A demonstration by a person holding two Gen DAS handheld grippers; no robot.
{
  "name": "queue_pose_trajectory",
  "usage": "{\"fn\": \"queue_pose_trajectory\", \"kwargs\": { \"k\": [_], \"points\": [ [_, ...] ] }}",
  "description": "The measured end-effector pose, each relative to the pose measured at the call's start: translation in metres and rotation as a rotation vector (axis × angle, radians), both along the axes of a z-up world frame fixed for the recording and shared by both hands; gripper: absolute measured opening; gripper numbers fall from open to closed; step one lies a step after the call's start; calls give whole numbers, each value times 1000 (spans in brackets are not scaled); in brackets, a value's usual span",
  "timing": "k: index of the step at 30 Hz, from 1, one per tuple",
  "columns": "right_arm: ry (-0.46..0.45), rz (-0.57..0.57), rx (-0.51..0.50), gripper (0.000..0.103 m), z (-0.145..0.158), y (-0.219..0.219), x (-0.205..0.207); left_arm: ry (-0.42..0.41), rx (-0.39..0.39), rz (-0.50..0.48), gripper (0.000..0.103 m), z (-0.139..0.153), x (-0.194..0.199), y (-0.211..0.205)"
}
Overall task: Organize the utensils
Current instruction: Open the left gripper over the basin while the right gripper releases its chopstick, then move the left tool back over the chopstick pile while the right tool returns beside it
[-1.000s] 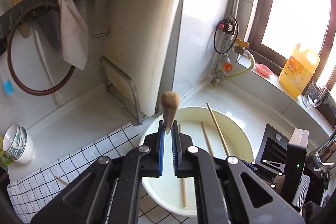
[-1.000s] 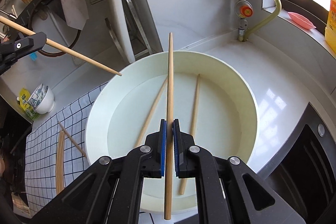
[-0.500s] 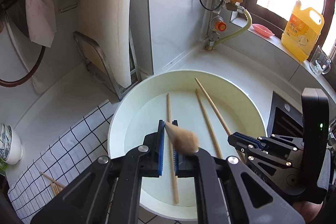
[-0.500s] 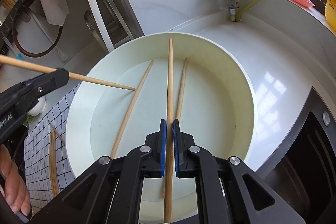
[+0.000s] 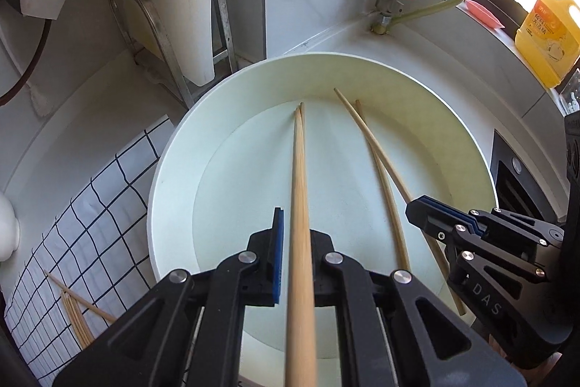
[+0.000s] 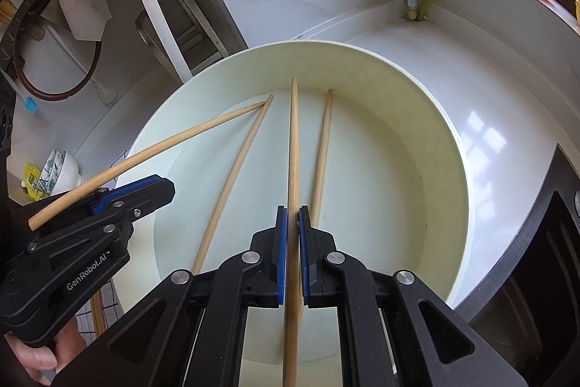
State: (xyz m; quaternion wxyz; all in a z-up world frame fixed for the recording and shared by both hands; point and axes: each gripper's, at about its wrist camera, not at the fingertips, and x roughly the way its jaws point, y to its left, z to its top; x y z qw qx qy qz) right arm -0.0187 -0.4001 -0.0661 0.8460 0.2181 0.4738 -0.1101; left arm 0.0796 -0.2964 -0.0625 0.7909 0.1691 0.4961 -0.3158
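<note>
On the left, the checked cloth already carries a few chopsticks. The left gripper clamps one chopstick, its tip low in the white basin; the right gripper pinches another. Two loose chopsticks lie in the basin. Best to lift both clear of the rim before swinging left to the cloth.

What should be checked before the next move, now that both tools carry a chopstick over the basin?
1. Left tool shut on its chopstick: ok.
2. Right tool shut on its chopstick: ok.
3. Two loose chopsticks lie in the basin: ok.
4. The tools are apart, not colliding: ok.
5. Left chopstick tip touching a loose one: cannot tell.
6. Checked cloth holds sorted chopsticks: ok.
</note>
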Motion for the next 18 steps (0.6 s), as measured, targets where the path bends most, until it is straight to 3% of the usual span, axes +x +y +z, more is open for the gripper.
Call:
{"fn": "queue_pose_trajectory", "kwargs": {
  "k": [1,2,3,5,6,18],
  "points": [
    [0,-4,0,9,0,-1,0,12,-2,8,9,1,2,1],
    [-1,-11,-1,14,1,-2,-1,15,-4,17,16,3,2,2],
    [-7,-18,-7,24,3,-2,-2,11,-6,25,22,6,1,5],
    [-17,-23,-19,29,7,-2,-5,-13,-8,46,55,11,0,11],
    [-20,-24,-23,29,8,-2,-6,-22,-17,56,59,14,0,15],
    [-36,-3,-50,31,23,22,-29,-24,-53,157,60,33,-3,77]
  ]
}}
